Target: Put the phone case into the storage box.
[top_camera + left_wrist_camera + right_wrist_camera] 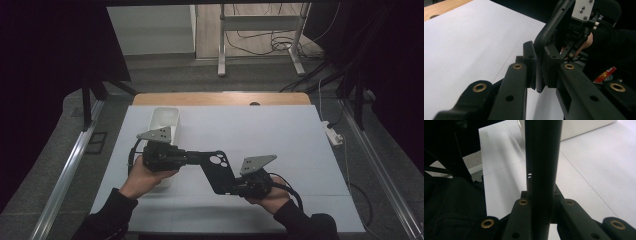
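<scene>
A dim room with black curtains at both sides and a metal stand with loose cables at twelve o'clock frames a wooden surface (220, 98) covered by a white sheet. At about nine o'clock on the sheet lies a white tray (165, 119), partly hidden behind the left gripper (197, 158). The left hand (142, 176) comes in from seven o'clock with its forearm angled up and rightward, the gripper pointing toward three o'clock; its jaws are closed onto the camera end of a black phone case (218, 171), and in the left gripper view the pads (531, 62) pinch the case's thin edge. The right hand (272, 197) enters from five o'clock, its gripper (234, 189) pointing toward nine o'clock and clamped on the case's lower end; in the right gripper view the case rises as a dark bar between the closed jaws. The case hangs just above the sheet near the centre, tilted, between the two grippers. Both sleeves are cut off by the bottom edge, and the case's inner side is too dark to make out.
</scene>
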A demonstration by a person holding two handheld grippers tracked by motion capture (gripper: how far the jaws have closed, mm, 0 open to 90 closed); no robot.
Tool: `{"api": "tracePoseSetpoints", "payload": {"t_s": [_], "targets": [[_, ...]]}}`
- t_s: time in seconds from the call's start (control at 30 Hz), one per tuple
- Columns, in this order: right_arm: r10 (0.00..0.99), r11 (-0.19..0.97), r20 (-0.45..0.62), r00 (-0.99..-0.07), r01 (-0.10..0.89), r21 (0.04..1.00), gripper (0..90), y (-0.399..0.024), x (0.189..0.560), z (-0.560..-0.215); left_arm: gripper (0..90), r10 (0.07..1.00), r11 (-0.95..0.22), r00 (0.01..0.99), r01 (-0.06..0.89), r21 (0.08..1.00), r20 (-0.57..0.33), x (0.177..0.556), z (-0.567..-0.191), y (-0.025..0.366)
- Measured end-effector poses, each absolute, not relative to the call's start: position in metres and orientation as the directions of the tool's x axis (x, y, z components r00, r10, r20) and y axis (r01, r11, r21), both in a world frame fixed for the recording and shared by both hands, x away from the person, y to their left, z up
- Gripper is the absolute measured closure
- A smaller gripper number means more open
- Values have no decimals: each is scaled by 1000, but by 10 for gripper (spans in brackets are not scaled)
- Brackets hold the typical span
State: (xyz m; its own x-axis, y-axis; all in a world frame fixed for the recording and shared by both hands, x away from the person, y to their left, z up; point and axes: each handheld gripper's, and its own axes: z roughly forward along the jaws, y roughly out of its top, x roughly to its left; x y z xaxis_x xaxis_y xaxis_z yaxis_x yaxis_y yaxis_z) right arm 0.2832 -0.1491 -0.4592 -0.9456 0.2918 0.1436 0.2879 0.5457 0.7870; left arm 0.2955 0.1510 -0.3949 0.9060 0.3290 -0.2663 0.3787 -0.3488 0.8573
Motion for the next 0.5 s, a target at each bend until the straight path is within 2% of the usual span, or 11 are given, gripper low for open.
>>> {"api": "tracePoseSetpoints", "payload": {"t_s": [0.23, 0.5], "targets": [[303, 553, 141, -943, 294, 780, 824, -147, 283, -460, 824, 356, -356, 896, 394, 847, -267, 294, -393, 148], [323, 555, 129, -938, 298, 777, 737, -147, 283, -461, 825, 373, -344, 884, 414, 843, -282, 295, -392, 148]]}}
